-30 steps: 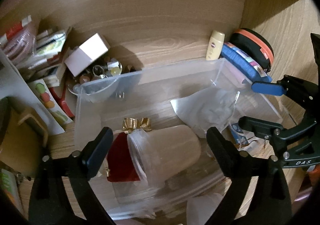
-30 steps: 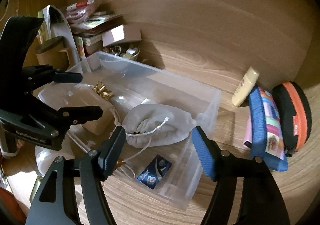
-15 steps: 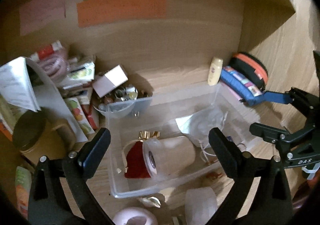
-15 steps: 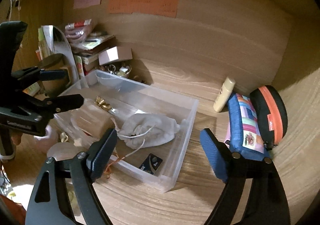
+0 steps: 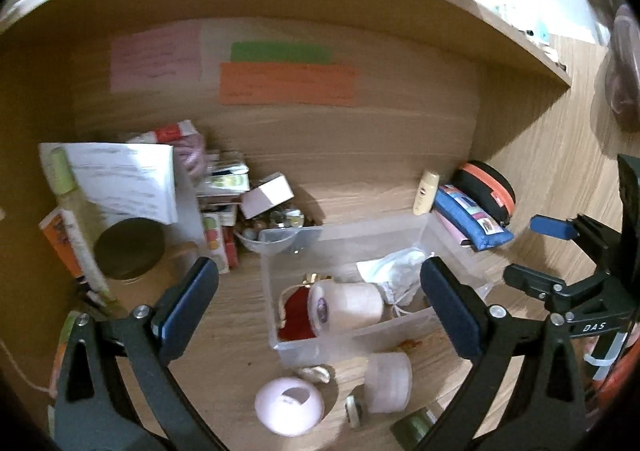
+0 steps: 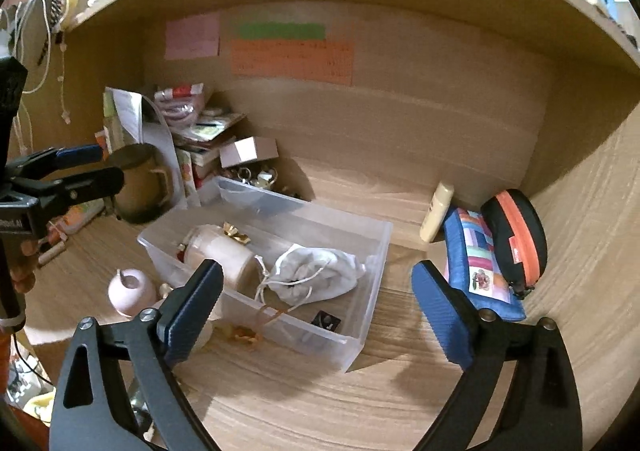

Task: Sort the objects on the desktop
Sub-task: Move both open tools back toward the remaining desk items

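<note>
A clear plastic bin (image 5: 344, 235) (image 6: 372, 291) sits on the wooden desk. It holds a frosted jar lying on its side (image 5: 348, 305) (image 6: 218, 255), a red pouch (image 5: 296, 315), a white drawstring bag (image 5: 396, 275) (image 6: 316, 277) and a small dark packet (image 6: 327, 321). My left gripper (image 5: 320, 315) is open and empty, held back above the bin's front. My right gripper (image 6: 318, 307) is open and empty, above the bin's near right part. Each gripper shows at the edge of the other's view.
In front of the bin stand a pink round container (image 5: 289, 405) (image 6: 130, 291) and a frosted jar (image 5: 389, 381). A blue pencil case (image 6: 478, 263), a black and orange case (image 6: 516, 239) and a cream bottle (image 6: 437, 217) lie right. Books, a box (image 5: 266, 197) and a lidded mug (image 6: 136, 183) crowd the left.
Both grippers have pulled back and up from the bin, so it looks smaller and more of the desk and shelf shows. The frosted jar stays in the bin.
</note>
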A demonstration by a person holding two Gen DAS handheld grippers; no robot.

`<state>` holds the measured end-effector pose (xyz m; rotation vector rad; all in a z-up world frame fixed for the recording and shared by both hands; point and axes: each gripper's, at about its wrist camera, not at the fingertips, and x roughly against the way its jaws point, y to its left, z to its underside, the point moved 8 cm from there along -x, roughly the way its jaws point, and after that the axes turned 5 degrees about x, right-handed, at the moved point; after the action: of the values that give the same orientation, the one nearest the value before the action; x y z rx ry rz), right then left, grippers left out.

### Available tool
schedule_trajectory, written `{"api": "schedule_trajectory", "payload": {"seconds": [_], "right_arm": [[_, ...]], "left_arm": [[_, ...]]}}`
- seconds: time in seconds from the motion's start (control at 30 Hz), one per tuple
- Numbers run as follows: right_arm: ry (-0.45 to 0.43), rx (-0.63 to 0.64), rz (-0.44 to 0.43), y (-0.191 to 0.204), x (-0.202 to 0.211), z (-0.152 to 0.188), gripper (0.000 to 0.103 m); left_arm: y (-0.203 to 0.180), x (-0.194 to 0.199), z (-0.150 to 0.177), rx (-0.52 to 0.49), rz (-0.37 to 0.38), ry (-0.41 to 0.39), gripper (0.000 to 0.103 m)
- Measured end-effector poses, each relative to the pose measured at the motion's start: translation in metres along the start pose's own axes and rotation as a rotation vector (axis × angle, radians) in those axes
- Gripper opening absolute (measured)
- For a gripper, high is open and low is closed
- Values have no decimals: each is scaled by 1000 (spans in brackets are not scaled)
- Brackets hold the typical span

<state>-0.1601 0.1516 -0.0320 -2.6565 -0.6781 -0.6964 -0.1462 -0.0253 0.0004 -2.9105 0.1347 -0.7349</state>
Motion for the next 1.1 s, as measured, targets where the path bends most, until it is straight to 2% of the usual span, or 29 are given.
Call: {"api": "schedule_trajectory", "payload": {"seconds": [0.17,0.3,0.53,0.67,0.97,1.1], "right_arm": [[-11,-20,-10,6,10,5,97],[-8,-33,-7,10,15,12,98],[14,-45,-16,18,16,30,99],[44,-57,-31,24,9,44,99],[159,-78,-66,40,-28,82,99],[209,-78,-74,45,-47,92,99]], "left_arm": [[12,17,11,19,-32,2,102],[18,29,25,38,-23,-6,102],[34,35,55,82,-34,41,102],[41,30,73,101,-35,80,102],[61,-1,118,105,-101,201,102],[62,-15,130,95,-89,247,102]]}}
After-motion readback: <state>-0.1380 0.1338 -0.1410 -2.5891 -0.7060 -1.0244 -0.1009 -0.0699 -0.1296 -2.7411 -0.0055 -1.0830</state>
